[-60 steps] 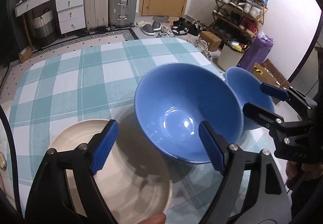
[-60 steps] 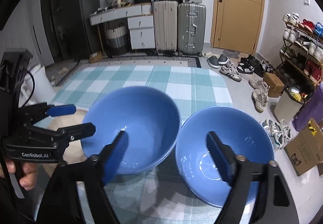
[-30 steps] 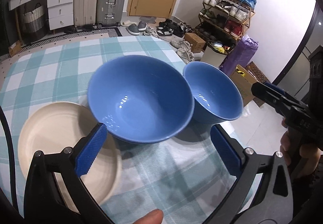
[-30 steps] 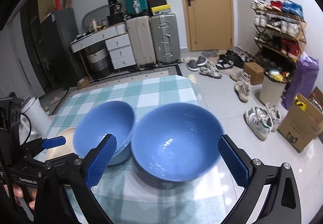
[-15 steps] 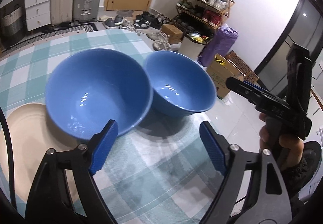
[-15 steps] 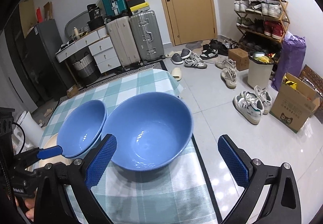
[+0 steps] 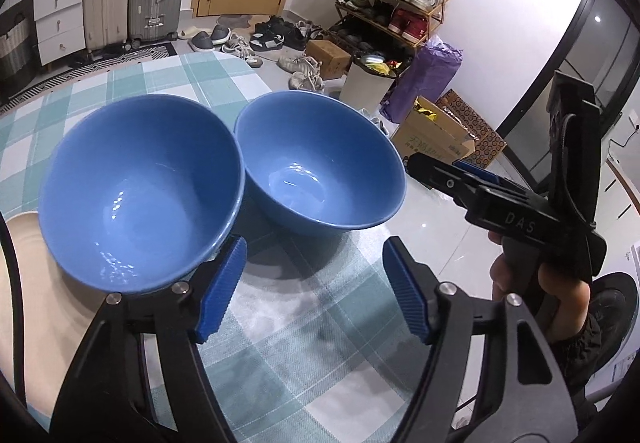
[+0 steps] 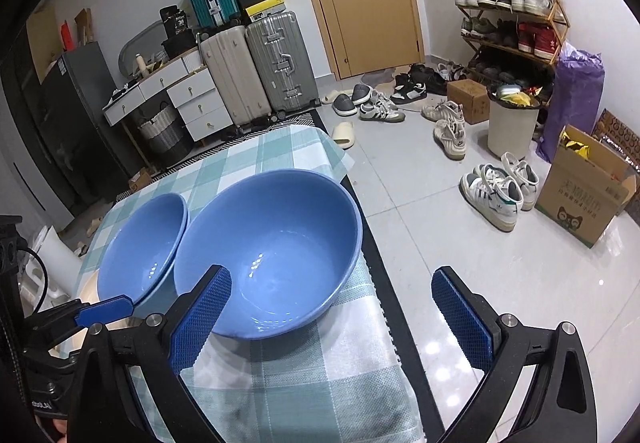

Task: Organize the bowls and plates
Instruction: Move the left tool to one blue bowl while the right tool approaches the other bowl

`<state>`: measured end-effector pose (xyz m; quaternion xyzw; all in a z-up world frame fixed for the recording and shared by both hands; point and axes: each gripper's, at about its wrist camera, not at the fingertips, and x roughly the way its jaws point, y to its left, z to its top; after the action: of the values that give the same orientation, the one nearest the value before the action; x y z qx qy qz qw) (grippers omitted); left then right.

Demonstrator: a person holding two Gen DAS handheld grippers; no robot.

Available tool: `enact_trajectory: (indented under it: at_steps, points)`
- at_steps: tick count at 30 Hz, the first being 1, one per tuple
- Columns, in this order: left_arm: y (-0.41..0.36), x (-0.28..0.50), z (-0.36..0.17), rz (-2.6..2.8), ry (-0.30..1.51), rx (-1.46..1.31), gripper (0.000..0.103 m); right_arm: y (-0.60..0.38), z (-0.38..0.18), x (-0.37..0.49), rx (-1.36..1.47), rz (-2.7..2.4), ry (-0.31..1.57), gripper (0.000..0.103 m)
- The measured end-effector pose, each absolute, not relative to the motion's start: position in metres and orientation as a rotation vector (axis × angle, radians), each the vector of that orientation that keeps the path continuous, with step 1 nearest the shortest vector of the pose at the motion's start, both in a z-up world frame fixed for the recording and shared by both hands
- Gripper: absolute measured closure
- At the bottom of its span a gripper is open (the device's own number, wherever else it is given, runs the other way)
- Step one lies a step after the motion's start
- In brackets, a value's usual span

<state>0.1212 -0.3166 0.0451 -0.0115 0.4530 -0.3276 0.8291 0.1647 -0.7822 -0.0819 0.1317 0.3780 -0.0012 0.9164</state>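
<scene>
Landmark: we take the checked tablecloth point(image 7: 280, 343) as our reference; it covers the table, and both bowls and the plate sit on it.

Left bowl: a blue bowl point(image 7: 136, 195) stands upright on the cloth. In the left wrist view its base overlaps the cream plate point(image 7: 28, 283), which lies at the cloth's left side.

Right bowl: a second blue bowl point(image 7: 320, 167) stands upright near the cloth's right edge, just beside the first; we cannot tell whether their rims touch.

Left gripper: our left gripper point(image 7: 314, 289) hovers over the near part of the cloth, its jaws spread wide and holding nothing. Its left pad point(image 7: 220, 289) sits close by the left bowl's near rim.

Right gripper: our right gripper point(image 8: 332, 319) has its jaws wide apart and empty. One pad point(image 8: 200, 319) is in front of the right bowl point(image 8: 268, 251); the other hangs past the cloth's edge, over the floor.

Background: suitcases point(image 8: 256, 71) and a shoe rack point(image 8: 512, 3) stand beyond the cloth.
</scene>
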Motion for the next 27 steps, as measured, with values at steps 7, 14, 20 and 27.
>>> enact_trajectory:
  at_steps: [7,14,20,27]
  points:
    - [-0.335,0.129,0.04,-0.68,0.981,-0.029,0.035,-0.793,-0.093,0.174,0.294,-0.003,0.797,0.001]
    - [-0.345,0.141,0.033,-0.657,0.999,-0.047,0.035,-0.807,-0.109,0.185,0.311,-0.001,0.824,0.001]
    - [-0.343,0.155,0.024,-0.635,1.01,-0.088,0.038,-0.811,-0.116,0.197,0.317,0.023,0.833,0.009]
    - [-0.347,0.165,0.016,-0.627,1.021,-0.098,0.047,-0.807,-0.124,0.214,0.32,0.045,0.85,0.03]
